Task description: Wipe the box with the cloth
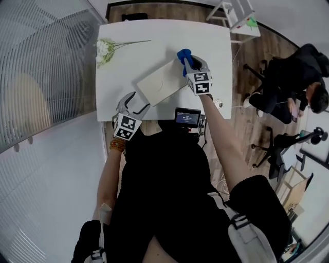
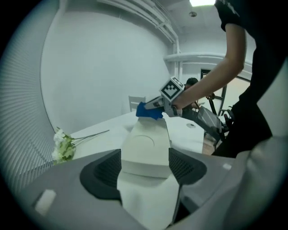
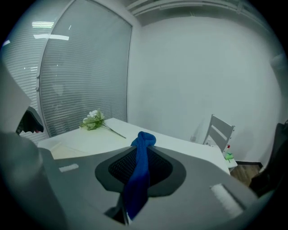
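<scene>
A flat white box [image 1: 162,82] lies tilted on the white table [image 1: 154,41], its near corner clamped in my left gripper [image 1: 134,105]. In the left gripper view the box [image 2: 146,150] runs out from between the jaws toward the far end. My right gripper [image 1: 189,64] is shut on a blue cloth [image 1: 184,55] and holds it at the box's far right corner. The cloth [image 3: 140,177] hangs pinched between the jaws in the right gripper view. From the left gripper view, the cloth [image 2: 148,111] sits at the box's far end under the right gripper [image 2: 163,108].
White flowers [image 1: 105,50] with a long stem lie at the table's far left. A small screen device [image 1: 187,117] hangs at the table's near edge. A white chair [image 1: 237,15] stands beyond the far right corner. A seated person [image 1: 293,85] is at the right.
</scene>
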